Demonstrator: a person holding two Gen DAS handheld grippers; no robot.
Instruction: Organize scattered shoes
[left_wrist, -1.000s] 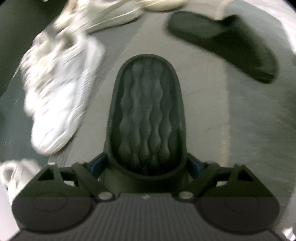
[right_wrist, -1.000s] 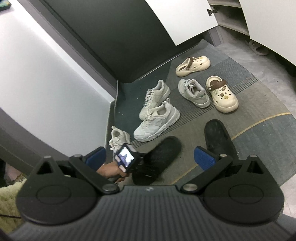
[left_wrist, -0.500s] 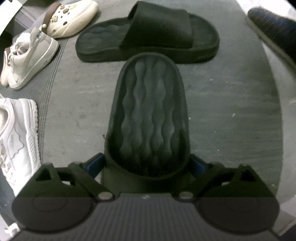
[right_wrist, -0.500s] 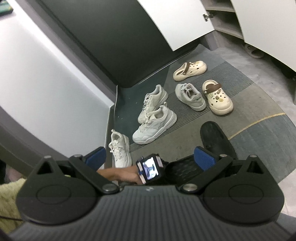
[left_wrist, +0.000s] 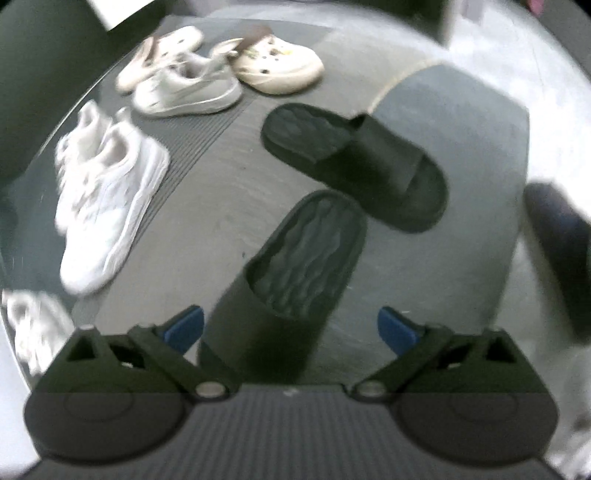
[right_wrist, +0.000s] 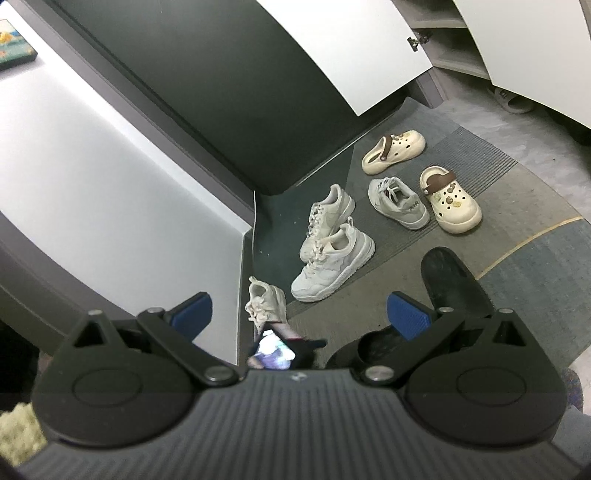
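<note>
In the left wrist view my left gripper (left_wrist: 290, 328) hangs above the mat. Its jaws are opening, and the blue pads (left_wrist: 183, 326) stand clear of a black slide slipper (left_wrist: 306, 258) that lies on the floor below them. Its mate (left_wrist: 354, 162) lies just beyond it, at an angle, toe close to the first one's heel. In the right wrist view my right gripper (right_wrist: 299, 317) is open with nothing between its fingers. Both black slippers (right_wrist: 454, 284) show low at the right of that view, behind its right finger.
White sneakers (right_wrist: 332, 266) (right_wrist: 330, 210) (right_wrist: 397, 203) (right_wrist: 266, 302) and two cream clogs (right_wrist: 393, 151) (right_wrist: 450, 205) lie scattered on the grey mat (right_wrist: 517, 266). A dark wall and a white cabinet door (right_wrist: 369, 48) stand behind. A dark shape (left_wrist: 557, 251) is at the mat's right edge.
My left gripper has let go of the black slipper, spread its pads and risen. The slipper now lies on the mat near its mate. The right gripper's view has shifted slightly.
</note>
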